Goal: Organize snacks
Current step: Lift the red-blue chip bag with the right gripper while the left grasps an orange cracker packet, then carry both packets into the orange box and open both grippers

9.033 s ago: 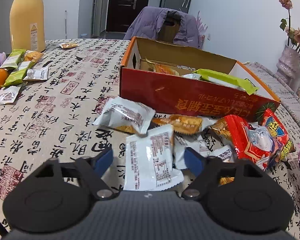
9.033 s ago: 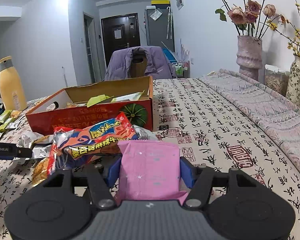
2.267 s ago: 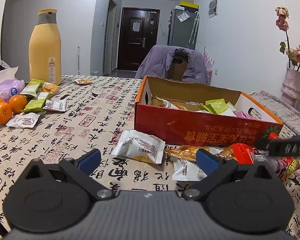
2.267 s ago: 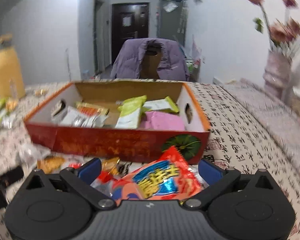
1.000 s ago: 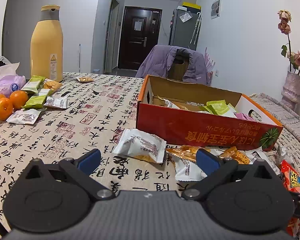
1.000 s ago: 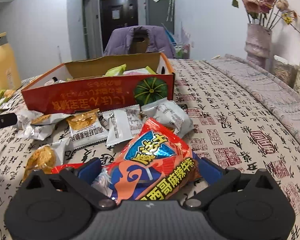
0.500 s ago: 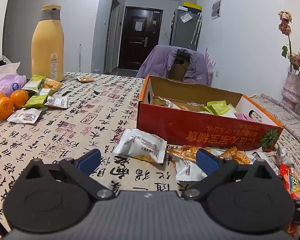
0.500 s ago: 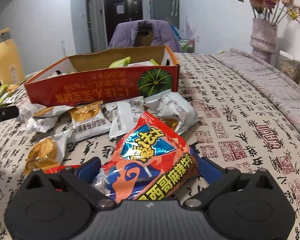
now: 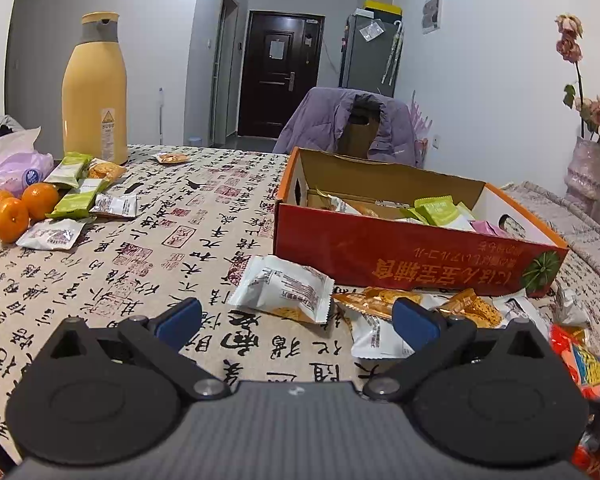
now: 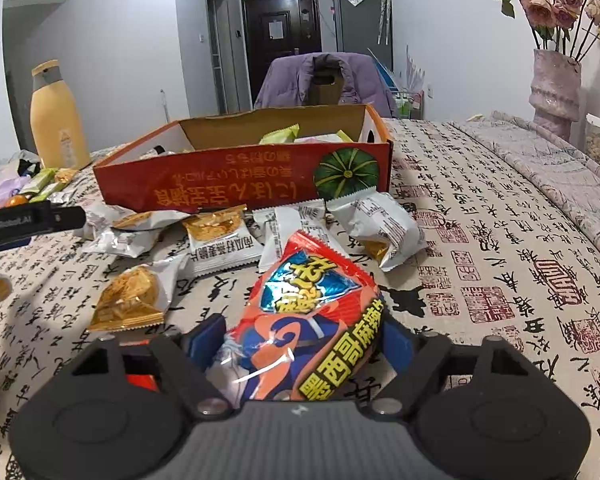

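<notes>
The red cardboard box (image 9: 412, 256) holds several green, white and pink packets and stands on the patterned tablecloth; it also shows in the right wrist view (image 10: 236, 184). My left gripper (image 9: 296, 320) is open and empty, hovering before a white packet (image 9: 284, 294). My right gripper (image 10: 300, 338) is shut on a big red snack bag (image 10: 312, 320), squeezing it between the blue pads. The bag also shows at the left wrist view's right edge (image 9: 580, 364). Several white and orange packets (image 10: 216, 236) lie in front of the box.
A yellow thermos (image 9: 94, 92), oranges (image 9: 24, 208) and several green and white packets (image 9: 76, 200) sit at the far left. A chair with a purple jacket (image 9: 352, 128) stands behind the table. A vase with flowers (image 10: 556, 92) stands at the right.
My right gripper's jaws have closed in on the red snack bag, which now bulges between the pads. The left gripper has stayed open and nearly still.
</notes>
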A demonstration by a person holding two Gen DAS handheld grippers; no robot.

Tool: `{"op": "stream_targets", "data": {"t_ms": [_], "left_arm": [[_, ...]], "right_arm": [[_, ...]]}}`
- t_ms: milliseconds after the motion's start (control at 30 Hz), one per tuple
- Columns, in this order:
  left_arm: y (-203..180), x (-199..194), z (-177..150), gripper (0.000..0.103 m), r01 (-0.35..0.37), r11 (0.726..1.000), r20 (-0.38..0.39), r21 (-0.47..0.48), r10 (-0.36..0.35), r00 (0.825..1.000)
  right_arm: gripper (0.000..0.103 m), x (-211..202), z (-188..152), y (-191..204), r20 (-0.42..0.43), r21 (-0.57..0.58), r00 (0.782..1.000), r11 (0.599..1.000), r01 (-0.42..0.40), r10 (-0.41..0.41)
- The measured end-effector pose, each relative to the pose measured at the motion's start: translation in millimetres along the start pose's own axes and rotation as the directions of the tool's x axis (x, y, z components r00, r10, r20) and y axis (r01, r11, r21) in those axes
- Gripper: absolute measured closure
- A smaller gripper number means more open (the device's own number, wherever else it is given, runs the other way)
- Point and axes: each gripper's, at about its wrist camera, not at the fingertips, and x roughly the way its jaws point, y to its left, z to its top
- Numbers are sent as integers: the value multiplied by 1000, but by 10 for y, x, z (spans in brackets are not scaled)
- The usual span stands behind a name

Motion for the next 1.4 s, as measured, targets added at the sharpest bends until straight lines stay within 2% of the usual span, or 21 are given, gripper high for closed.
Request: {"op": "stream_targets", "data": {"t_ms": [267, 400, 667, 1000, 1067, 1200, 1267, 1333, 1400], "left_arm": [[-186, -30, -39, 0, 49, 998, -79, 35, -46, 996], [-352, -23, -73, 0, 96, 994, -128, 55, -89, 988], [-680, 41, -165, 0, 144, 985, -208, 92, -123, 970], [-896, 129, -229, 1, 131, 984, -259, 120, -96, 961], [-911, 127, -241, 5, 139, 983, -265, 120, -103, 959], [-927, 107, -239, 27, 141, 983, -272, 116, -105, 956], [-924, 93, -238, 32, 135, 984, -269, 115, -100, 958], [-918, 78, -234, 49, 140, 984, -266, 114, -105, 958], [-912, 60, -234, 50, 145, 983, -263, 113, -111, 958]], "right_arm": [[38, -81, 42, -53, 50, 10, 999, 1000, -9, 9], [38, -152, 99, -86, 88, 6, 996, 1000, -6, 5], [38, -167, 122, -217, 109, 10, 994, 1000, 17, -18], [38, -135, 74, -274, 108, 7, 994, 1000, 11, -11], [38, -134, 69, -273, 109, 3, 994, 1000, 13, -14], [38, -135, 66, -276, 111, 5, 994, 1000, 8, -9], [38, -150, 72, -272, 117, 3, 993, 1000, 3, -3], [38, -157, 72, -266, 120, -1, 993, 1000, -1, 1], [38, -155, 68, -261, 120, -2, 993, 1000, -3, 3]]}}
